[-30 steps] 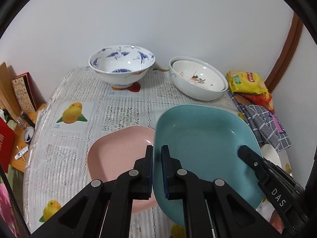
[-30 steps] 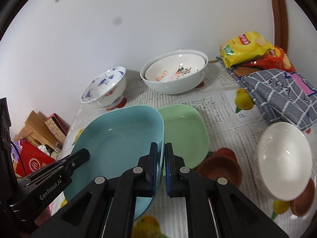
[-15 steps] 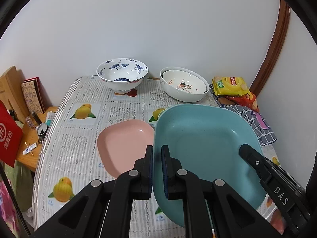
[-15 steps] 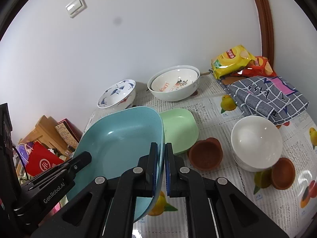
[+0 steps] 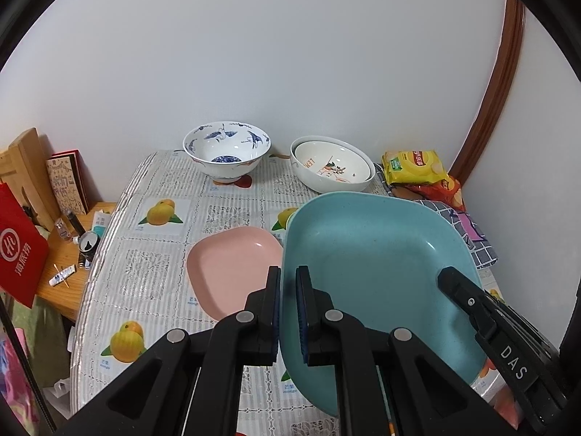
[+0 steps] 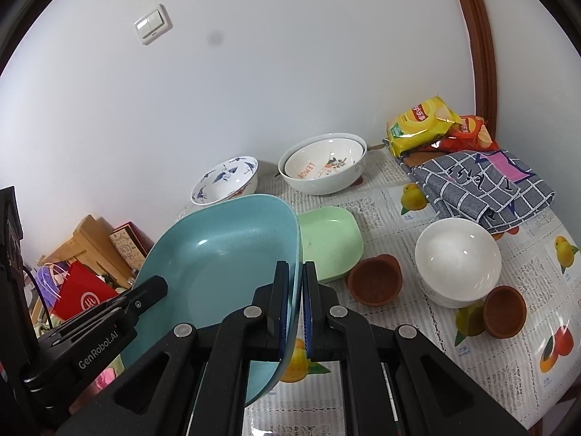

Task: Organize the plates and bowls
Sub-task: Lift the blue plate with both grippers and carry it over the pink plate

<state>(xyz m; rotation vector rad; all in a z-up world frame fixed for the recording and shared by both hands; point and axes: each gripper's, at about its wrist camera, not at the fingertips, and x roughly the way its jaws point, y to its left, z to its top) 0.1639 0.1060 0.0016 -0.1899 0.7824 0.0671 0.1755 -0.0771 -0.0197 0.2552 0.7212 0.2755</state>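
The blue plate point(image 5: 377, 265) hangs above the table point(image 5: 145, 265), pinched on two opposite rims. The left gripper point(image 5: 288, 287) clamps its left rim, jaws nearly together with the rim between them; the right gripper point(image 6: 297, 283) clamps the right rim the same way. Each gripper shows in the other's view, reaching in from the far side of the plate. The plate sits roughly level, hollow side up.

Below and to its left a pink plate point(image 5: 232, 265) lies flat on the table. On the other side a green plate point(image 6: 332, 241) lies flat, its near edge partly hidden by the blue plate's rim. Just beside the green plate stands a brown cup point(image 6: 374, 279); a second brown cup point(image 6: 504, 310) stands further right, touching a white bowl point(image 6: 457, 261) between them.

At the back by the wall stand a blue-patterned bowl point(image 5: 227, 150) and, to its right, a pair of nested bowls point(image 5: 332, 169). Chip bags point(image 6: 421, 123) and a checked cloth point(image 6: 483, 185) fill the right rear corner.
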